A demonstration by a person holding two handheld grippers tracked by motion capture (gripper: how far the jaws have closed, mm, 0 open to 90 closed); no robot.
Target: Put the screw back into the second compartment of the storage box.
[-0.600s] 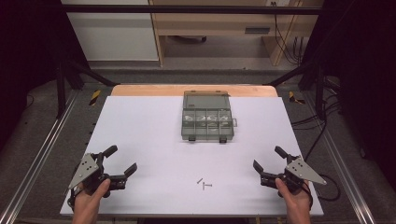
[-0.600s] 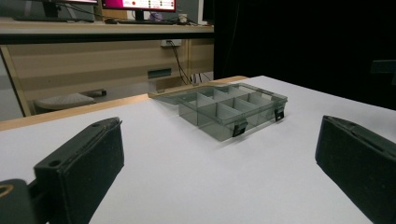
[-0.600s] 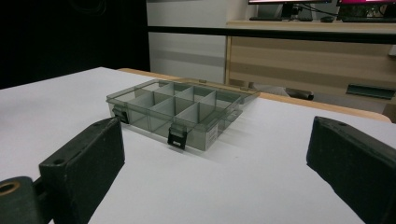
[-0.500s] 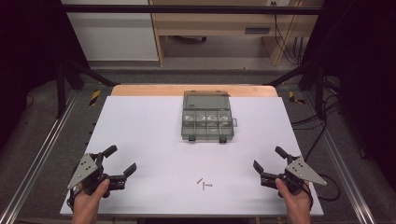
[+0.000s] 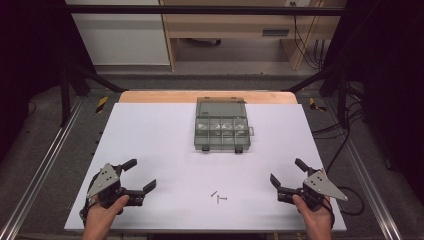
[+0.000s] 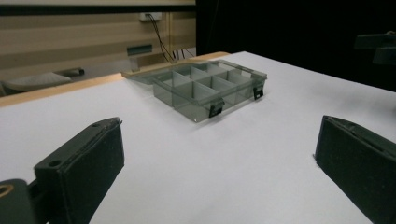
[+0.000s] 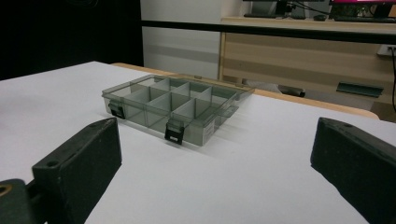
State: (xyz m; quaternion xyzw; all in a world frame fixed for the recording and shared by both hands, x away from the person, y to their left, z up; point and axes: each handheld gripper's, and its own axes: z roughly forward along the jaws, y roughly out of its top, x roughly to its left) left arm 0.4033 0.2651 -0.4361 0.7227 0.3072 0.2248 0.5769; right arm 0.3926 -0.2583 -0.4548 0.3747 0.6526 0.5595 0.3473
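We hold the left tool (image 5: 141, 176) at the near left corner of the table (image 5: 150, 135) and the right tool (image 5: 286, 172) at the near right corner. Both have their jaws wide apart with nothing between them, as each gripper view shows bare white surface between its black jaws.

The screws (image 5: 218, 197) lie loose on the table near its near edge, between the two tools and well apart from both. There look to be two or three, too small to count surely. The box (image 5: 222, 132), a smoky clear organizer, sits at the far middle of the table with its lid folded open toward the far edge. Its compartments are split by dividers, and two black latches hang on its near wall. A few compartments in the far row seem to hold small pale bits, though we cannot tell what they are.

We judge the work has not begun: no screw is gripped or touched, and the box stands ready. Left to do, as we read it, is picking the screws up and dropping them into a compartment, perhaps closing the lid after.

The table is a plain white sheet over a wooden top whose far edge shows. It stands in a metal frame, with dark floor to both sides, cables at the right, and pale wooden furniture beyond.
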